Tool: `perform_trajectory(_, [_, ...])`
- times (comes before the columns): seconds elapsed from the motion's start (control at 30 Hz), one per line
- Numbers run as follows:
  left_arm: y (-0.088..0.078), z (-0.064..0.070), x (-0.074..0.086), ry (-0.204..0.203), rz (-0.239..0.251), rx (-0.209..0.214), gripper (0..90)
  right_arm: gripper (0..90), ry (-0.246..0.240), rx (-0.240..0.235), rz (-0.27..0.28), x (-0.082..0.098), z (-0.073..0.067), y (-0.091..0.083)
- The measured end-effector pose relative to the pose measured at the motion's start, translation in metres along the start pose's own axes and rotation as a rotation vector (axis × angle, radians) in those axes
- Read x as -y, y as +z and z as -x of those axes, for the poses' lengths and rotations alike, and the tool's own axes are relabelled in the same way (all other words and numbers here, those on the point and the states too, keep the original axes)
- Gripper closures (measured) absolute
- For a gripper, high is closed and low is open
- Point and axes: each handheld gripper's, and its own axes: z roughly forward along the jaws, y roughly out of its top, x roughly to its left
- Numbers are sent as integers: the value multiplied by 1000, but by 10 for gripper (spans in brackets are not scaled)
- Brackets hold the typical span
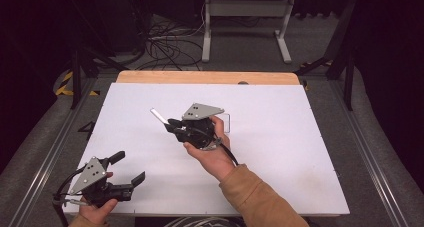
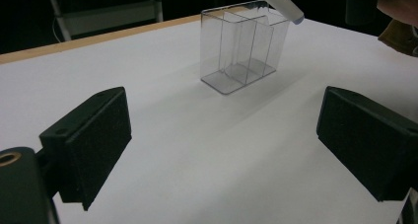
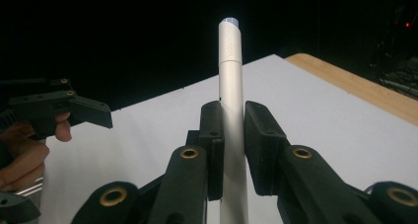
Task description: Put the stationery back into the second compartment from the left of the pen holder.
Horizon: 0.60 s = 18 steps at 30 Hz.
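Left gripper view: clear divided box (image 2: pixel 244 49), compartments empty.

White board (image 1: pixel 280 152) is covering the table; a wooden edge (image 1: pixel 200 77) is showing along the far side. A clear plastic holder (image 2: pixel 241 46) with compartments is standing upright on the board, roughly mid-table, and casting a faint shadow toward the near side. The table is sitting on grey floor (image 1: pixel 370 137), with cables (image 1: pixel 167 44) lying behind it.
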Motion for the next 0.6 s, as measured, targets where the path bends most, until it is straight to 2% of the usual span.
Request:
perform_trajectory(0.27, [0, 0, 0, 3, -5, 2, 73, 793, -36, -28, 88, 6, 16, -16])
perform_trajectory(0.6, [0, 0, 0, 3, -4, 1, 72, 794, -54, -10, 179, 18, 35, -29])
